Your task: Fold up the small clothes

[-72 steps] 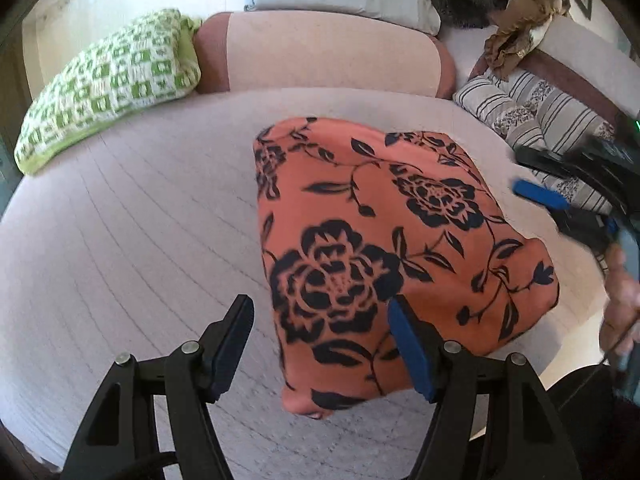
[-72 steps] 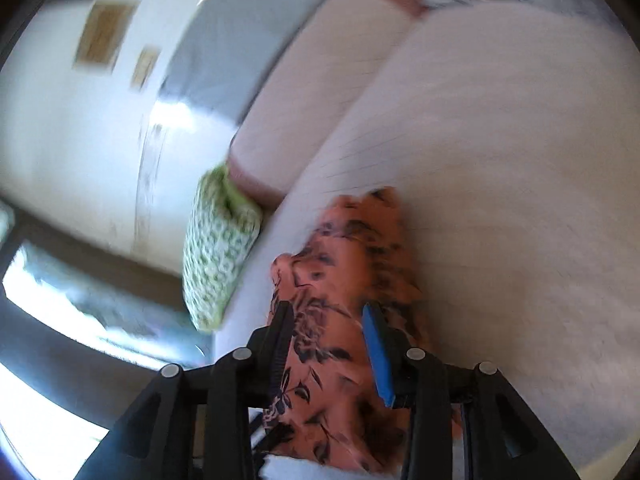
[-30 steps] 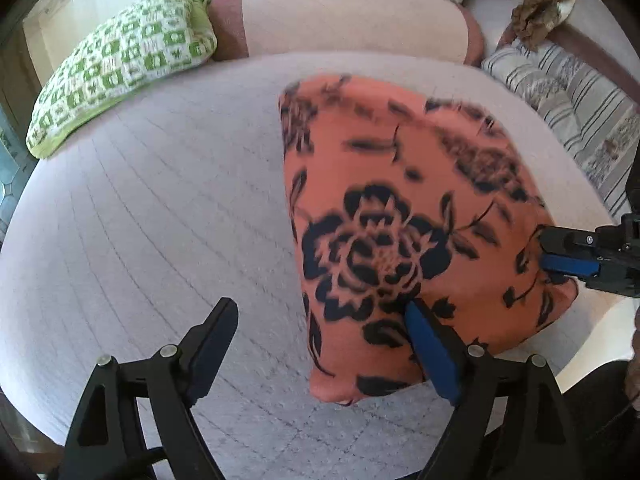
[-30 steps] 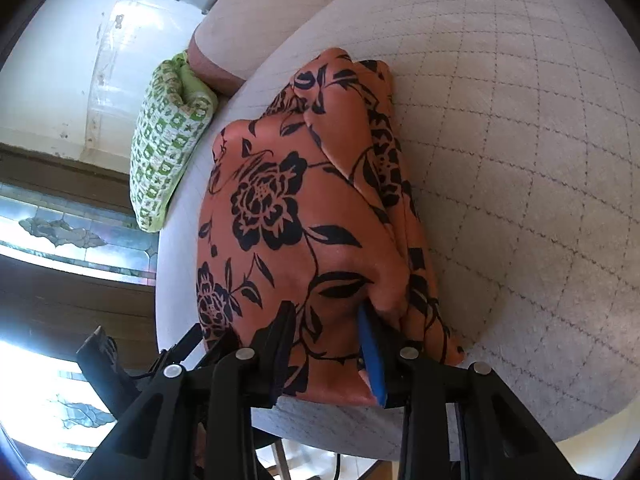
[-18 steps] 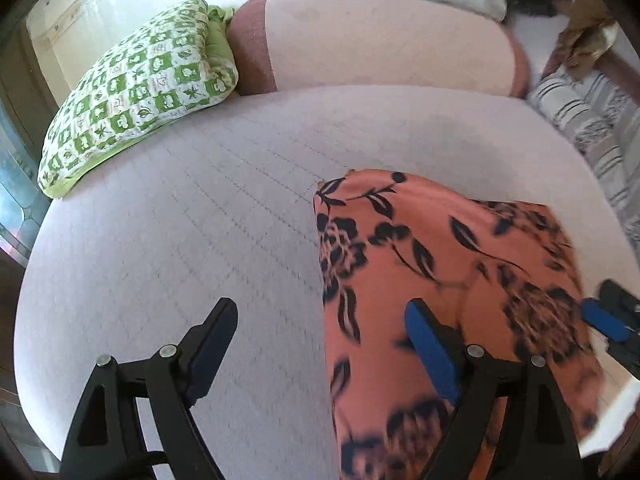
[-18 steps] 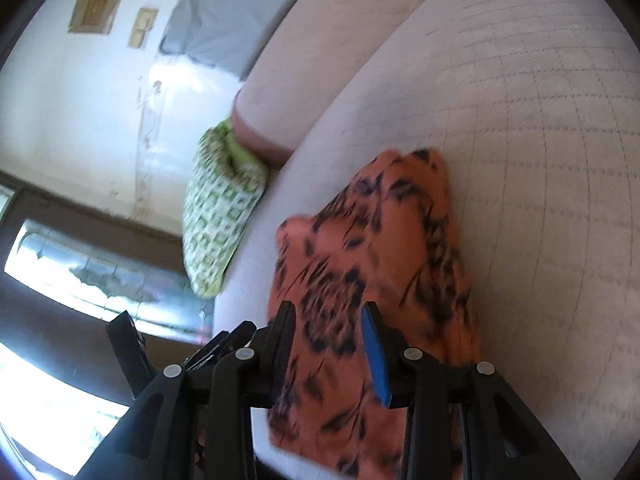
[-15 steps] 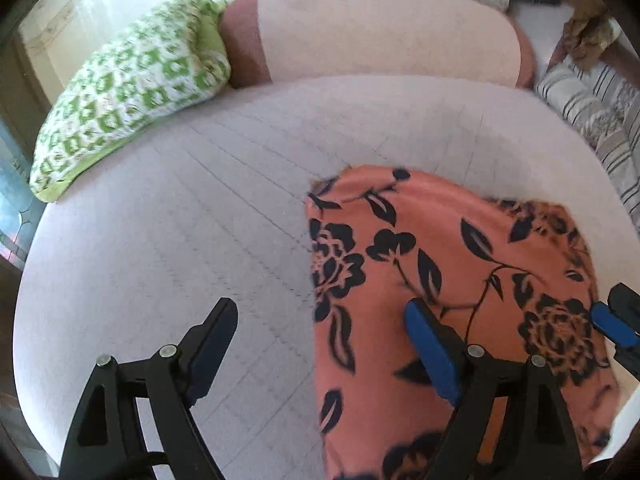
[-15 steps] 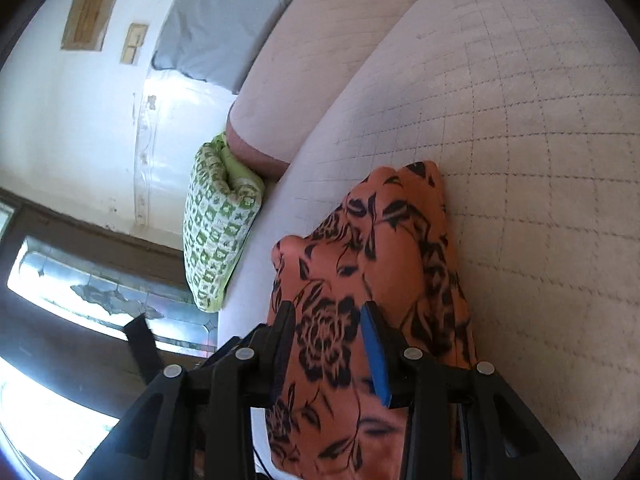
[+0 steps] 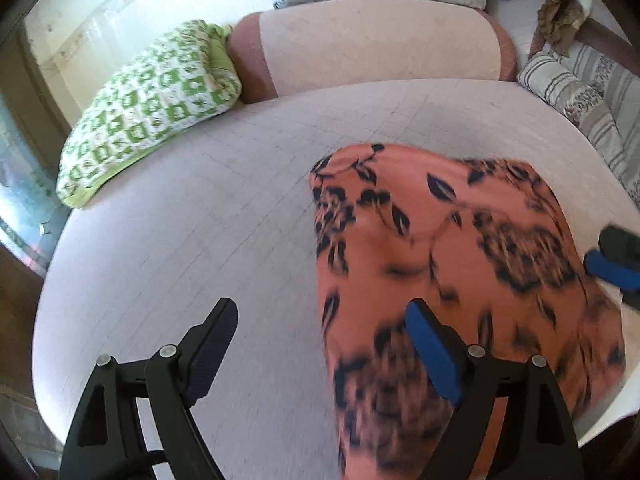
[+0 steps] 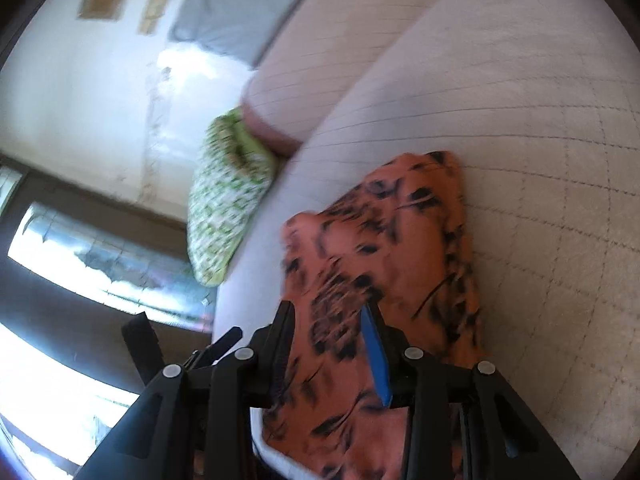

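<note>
An orange cloth with black flowers [image 9: 460,264] lies folded on the pale quilted seat [image 9: 200,220], reaching its near right edge. My left gripper [image 9: 320,344] hovers open and wide over the cloth's left edge. Its blue-padded finger [image 9: 432,356] is above the fabric and the other finger is over bare seat. My right gripper [image 9: 612,254] sits at the cloth's right edge. In the right wrist view, the right gripper [image 10: 328,312] stands narrowly open, and the cloth [image 10: 400,248] shows through the gap without being pinched. Both views are blurred by motion.
A green checked pillow [image 9: 152,100] leans at the seat's far left beside the pink backrest [image 9: 380,40]. Striped cushions [image 9: 580,92] lie at the far right. The seat's rim drops off just past the cloth's near right side. A window [image 10: 100,256] lies beyond the left edge.
Both hands have swung about above the cloth, so the views have shifted and blurred. Neither gripper's jaw width has changed. The cloth keeps the same fold and place.
</note>
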{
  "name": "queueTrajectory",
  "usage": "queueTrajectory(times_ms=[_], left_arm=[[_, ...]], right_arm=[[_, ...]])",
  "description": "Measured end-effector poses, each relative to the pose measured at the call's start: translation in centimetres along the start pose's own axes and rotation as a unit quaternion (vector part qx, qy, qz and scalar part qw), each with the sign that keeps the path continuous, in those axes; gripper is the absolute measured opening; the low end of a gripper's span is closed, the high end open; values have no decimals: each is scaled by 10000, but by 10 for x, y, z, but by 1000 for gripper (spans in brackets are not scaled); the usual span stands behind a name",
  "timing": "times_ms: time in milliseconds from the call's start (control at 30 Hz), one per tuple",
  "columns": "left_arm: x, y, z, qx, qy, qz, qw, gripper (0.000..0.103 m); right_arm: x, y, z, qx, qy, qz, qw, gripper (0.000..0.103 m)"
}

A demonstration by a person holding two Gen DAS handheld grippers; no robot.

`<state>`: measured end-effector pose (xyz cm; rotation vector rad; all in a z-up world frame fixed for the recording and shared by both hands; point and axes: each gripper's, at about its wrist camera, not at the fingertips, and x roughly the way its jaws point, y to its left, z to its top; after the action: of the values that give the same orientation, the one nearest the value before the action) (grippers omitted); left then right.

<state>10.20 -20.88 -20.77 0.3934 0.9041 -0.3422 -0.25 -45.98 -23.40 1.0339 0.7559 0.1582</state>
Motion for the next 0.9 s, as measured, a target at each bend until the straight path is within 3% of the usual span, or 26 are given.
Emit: queueTrajectory(times_ms=[133,267,433,533,667,800,900], left_arm=[[-15,-6,-39,87,-88,70,9999,87],[-8,-11,-55,124,-29,17,9999,87],[-10,-11,-56,181,-71,37,9998,87],[-12,-10,-60,160,-94,21,9998,87],[-14,-11,-64,122,-135,11,9998,87],[-12,-10,-65,68,-127,-25,9999,87],[-11,-11,-65,64,-130,-45,9999,88]], right_arm=[[-13,11,-24,-278,211,-168,9992,38],[8,-4,-35,-208,701,-833,9938,37],[4,-27,-31,584,729,-285,9952,37],[2,-30,-33,651,747,-228,9948,37],[-4,-10,-32,200,597,-480,9969,37],[-16,14,-31,-376,108,-612,9974,38],[-10,19,-28,-448,56,-793,9958,38]])
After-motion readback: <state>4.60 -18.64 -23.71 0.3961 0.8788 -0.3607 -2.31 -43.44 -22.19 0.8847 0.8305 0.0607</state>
